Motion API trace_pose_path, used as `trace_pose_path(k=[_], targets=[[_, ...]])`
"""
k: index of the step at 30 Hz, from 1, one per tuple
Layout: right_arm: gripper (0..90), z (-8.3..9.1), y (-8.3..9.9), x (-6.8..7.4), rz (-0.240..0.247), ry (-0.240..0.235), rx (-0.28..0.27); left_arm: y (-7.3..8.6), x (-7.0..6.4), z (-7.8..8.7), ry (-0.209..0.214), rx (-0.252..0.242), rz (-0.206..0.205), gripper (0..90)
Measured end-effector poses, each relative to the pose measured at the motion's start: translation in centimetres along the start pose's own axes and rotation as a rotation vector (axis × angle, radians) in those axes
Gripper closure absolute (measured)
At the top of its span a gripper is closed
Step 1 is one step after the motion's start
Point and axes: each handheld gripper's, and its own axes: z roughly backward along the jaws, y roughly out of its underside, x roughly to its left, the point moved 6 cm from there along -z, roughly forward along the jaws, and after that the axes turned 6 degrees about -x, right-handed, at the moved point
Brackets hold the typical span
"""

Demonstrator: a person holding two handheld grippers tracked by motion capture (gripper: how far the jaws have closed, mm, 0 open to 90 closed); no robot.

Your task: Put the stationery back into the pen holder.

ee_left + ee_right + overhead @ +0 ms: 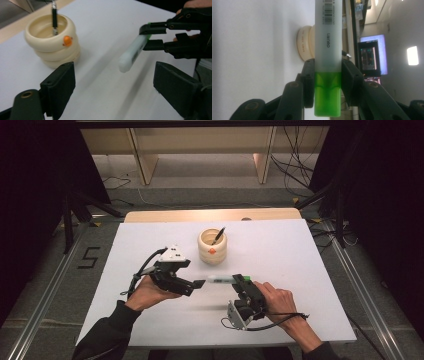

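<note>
Two hand-held grippers work low in the high view, one in each of the person's hands. The right hand-held gripper, lower centre-right of that frame, is clamped on a highlighter: its own view shows both black jaws pressed against the marker where the green cap end meets the frosted white barrel, with the barcode near the top edge. The highlighter is held clear of the white worktop, lying roughly level and pointing left across the frame.

The left hand-held gripper, lower centre-left, has its jaws spread wide apart and grips nothing; its tip sits just beside the white end of the highlighter. In the left gripper view the highlighter hangs between and beyond the two open jaws, at the upper right of centre, with the right hand-held gripper closed on its far end.

Farther back, near the middle of the worktop, stands a cream ringed pen pot with an orange spot, holding one dark pen that leans to the right.
</note>
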Motion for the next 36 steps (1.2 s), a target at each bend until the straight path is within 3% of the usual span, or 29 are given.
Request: trace_pose_path(k=[7, 10, 19, 23, 36], targets=[[67.1, 0.2, -0.9, 0.3, 0.112, 0.055, -0.03, -0.3, -1.2, -2.1, 0.059, 0.122, -0.055, 18.8], [67.0, 0.3, -1.2, 0.6, 0.165, 0.067, -0.046, -0.2, -1.5, -2.9, 0.082, 0.158, -0.061, 20.4], [67.0, 0.4, -2.1, 1.3, 0.265, 0.084, -0.085, 0.4, -2.1, -4.3, 0.108, 0.27, -0.11, 25.2], [67.0, 0.4, -2.3, 1.6, 0.303, 0.089, -0.092, 0.5, -2.2, -4.7, 0.128, 0.288, -0.105, 27.1], [67.0, 0.3, -2.8, 2.1, 0.359, 0.095, -0.113, 0.9, -2.7, -5.5, 0.171, 0.342, -0.136, 35.7]])
